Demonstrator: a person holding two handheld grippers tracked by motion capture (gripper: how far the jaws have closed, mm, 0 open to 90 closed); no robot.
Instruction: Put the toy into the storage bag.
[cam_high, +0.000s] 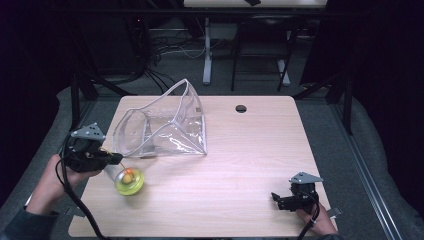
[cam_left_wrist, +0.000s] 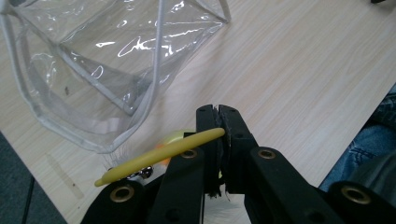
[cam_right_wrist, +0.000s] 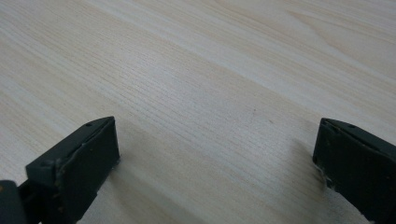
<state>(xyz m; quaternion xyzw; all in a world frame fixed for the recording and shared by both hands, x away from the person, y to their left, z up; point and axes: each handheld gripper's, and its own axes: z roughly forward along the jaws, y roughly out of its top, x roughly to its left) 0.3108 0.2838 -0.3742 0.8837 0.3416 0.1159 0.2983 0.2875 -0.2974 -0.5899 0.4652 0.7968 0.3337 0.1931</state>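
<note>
The left gripper (cam_high: 116, 159) is clamping down tight on a thin yellow ring (cam_left_wrist: 161, 156), which is attached to a yellow-green toy (cam_high: 129, 181) dangling over the table's (cam_high: 240, 165) front-left part, just beside the clear plastic bag (cam_high: 165, 125). Meanwhile the right gripper (cam_right_wrist: 215, 158) is sitting low over bare wood near the front-right corner, jaws spread wide and gripping nothing.

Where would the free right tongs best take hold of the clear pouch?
On the pouch's raised white-edged rim at its open mouth, coming from the right side. That rim stands up off the table as a thin edge; the walls look slick. The right tongs are open.
</note>
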